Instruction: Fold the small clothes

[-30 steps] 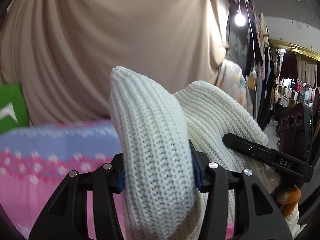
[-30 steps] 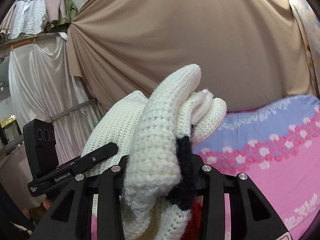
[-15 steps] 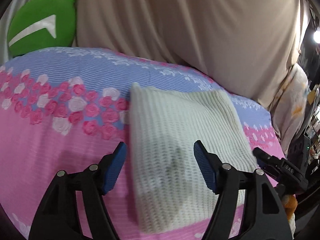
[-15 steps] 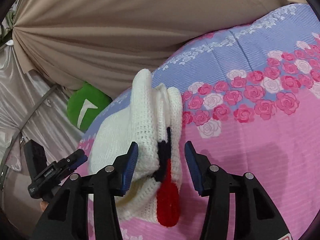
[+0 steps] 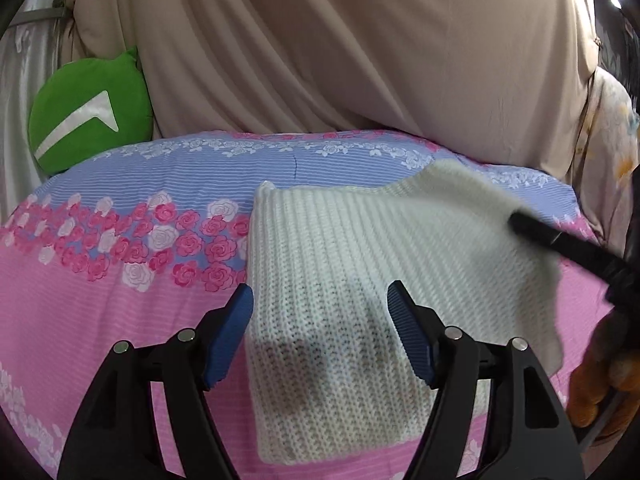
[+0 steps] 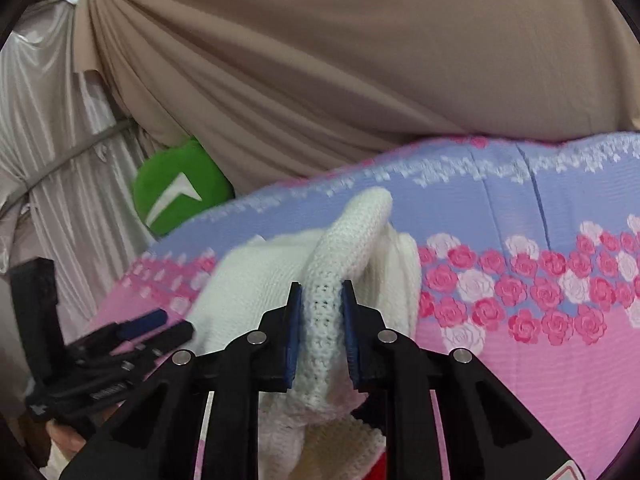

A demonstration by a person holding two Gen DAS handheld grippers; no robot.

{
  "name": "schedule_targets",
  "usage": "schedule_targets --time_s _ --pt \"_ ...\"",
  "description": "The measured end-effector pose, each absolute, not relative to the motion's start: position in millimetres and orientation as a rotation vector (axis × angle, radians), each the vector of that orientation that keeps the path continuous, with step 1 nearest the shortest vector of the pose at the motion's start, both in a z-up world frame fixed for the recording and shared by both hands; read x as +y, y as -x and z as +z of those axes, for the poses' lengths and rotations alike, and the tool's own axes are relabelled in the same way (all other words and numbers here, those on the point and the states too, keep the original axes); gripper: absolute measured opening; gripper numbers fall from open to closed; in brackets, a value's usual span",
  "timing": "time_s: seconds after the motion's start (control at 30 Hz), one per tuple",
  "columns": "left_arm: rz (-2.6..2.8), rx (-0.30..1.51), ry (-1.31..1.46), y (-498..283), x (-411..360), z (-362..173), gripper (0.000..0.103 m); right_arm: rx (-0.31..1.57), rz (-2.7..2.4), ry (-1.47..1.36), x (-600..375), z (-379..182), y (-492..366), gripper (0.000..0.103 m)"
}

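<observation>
The white knit sweater lies on the floral bedsheet, its 3 o'clock edge lifted. The right gripper pinches that fold; the left gripper hovers spread and empty. With nothing pinning the left side, a pull could drag the sweater askew.

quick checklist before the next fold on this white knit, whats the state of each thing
1. Left gripper released: ok, jaws wide apart over the white knit, not touching it.
2. Right gripper has a firm hold: ok, shut on a bunched knit edge.
3. Left half of the knit lies flat on the bedspread: ok, smooth in the left wrist view.
4. Right side flat: not ok, it is lifted and blurred.
5. Layers in the right gripper: cannot tell how many are pinched.
6. Green cushion out of the way: ok, at the far edge, apart from the knit.
</observation>
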State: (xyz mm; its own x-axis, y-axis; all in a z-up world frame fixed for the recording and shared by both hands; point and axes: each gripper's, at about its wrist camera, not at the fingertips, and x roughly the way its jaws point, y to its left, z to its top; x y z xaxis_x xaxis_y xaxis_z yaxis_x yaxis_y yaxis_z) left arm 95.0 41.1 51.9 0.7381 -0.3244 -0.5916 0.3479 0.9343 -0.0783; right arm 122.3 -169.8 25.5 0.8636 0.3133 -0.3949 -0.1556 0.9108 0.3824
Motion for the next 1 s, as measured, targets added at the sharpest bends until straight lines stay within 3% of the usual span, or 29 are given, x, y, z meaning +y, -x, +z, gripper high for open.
schedule_targets --time_s 0.07,0.17,0.27,0.47,0.67,0.8,0.9,1.0 --pt "-0.348 0.651 -0.054 -96.2 38.6 46.9 0.067 0.496 0.232 -0.332 -171.3 19.9 -130.7 0.018" --pt "-0.307 0.692 -0.088 -103.5 33.8 31.6 0.069 0.7 0.136 -0.323 -179.4 -36.1 -166.6 0.019" --pt "-0.304 0.713 -0.077 -105.6 35.3 20.6 0.07 0.662 0.18 -0.446 -196.5 -30.7 -153.8 0.021" --pt "-0.264 0.691 -0.076 -87.7 38.2 24.8 0.07 0.521 0.203 -0.349 -173.0 16.3 -87.3 0.022" --pt "-0.22 0.709 -0.083 -68.6 38.3 11.1 0.074 0.712 0.096 -0.189 -139.1 -42.5 -89.9 0.021" --pt "-0.175 0.684 -0.109 -55.8 37.2 5.6 0.08 0.648 0.074 -0.183 -135.4 -34.0 -72.5 0.019" --pt "-0.13 0.655 -0.129 -46.7 36.5 2.4 0.089 0.613 0.037 -0.187 -132.1 -37.4 -55.0 0.029" --pt "-0.121 0.649 -0.129 -38.1 35.9 0.6 0.092 0.635 0.001 -0.198 -131.4 -47.4 -47.3 0.048"
